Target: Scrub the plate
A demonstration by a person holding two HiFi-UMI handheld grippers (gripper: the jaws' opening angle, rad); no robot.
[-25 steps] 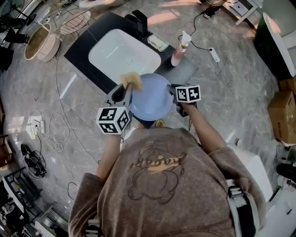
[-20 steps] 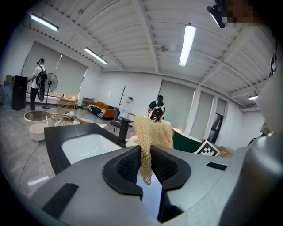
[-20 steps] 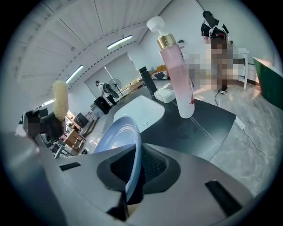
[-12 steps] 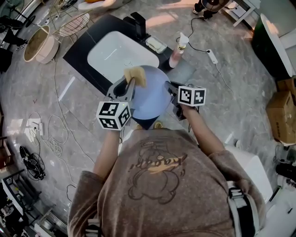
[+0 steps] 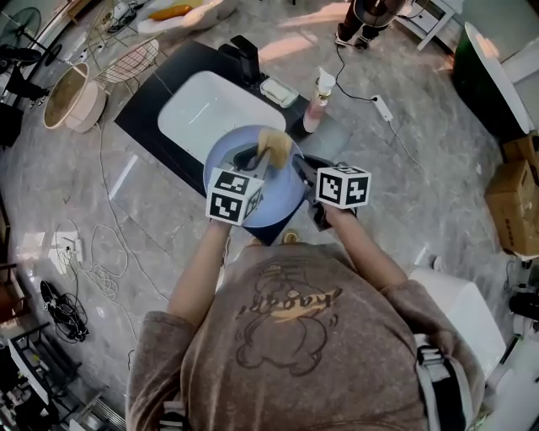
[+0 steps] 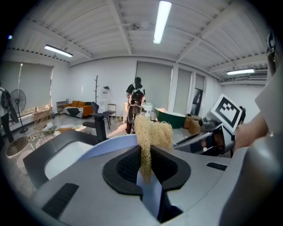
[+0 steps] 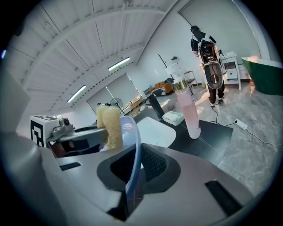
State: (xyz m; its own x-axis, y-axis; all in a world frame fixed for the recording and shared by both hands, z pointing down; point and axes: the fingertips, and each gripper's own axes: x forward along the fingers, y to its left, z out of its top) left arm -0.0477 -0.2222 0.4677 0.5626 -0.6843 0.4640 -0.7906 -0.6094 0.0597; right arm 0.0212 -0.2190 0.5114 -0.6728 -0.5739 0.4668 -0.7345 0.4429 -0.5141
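In the head view a round blue plate [image 5: 282, 195] is held up in front of the person, over the black counter's near edge. My right gripper [image 5: 301, 165] is shut on its right rim; in the right gripper view the thin rim [image 7: 132, 152] runs between the jaws. My left gripper [image 5: 263, 156] is shut on a tan loofah sponge [image 5: 274, 145], which lies over the plate's upper face. The left gripper view shows the sponge [image 6: 151, 131] sticking up from the jaws, with the plate [image 6: 110, 145] behind it. The right gripper view has the sponge [image 7: 110, 126] beside the plate.
A white sink basin [image 5: 202, 109] sits in the black counter [image 5: 143, 93], with a black faucet [image 5: 247, 52], a soap dish [image 5: 278, 91] and a pink bottle [image 5: 313, 101] along its far side. A person [image 5: 366, 17] stands beyond. Cables and baskets [image 5: 72, 93] lie at the left.
My left gripper has carried the sponge from the plate's left rim across onto its face. My right gripper has risen with the plate.
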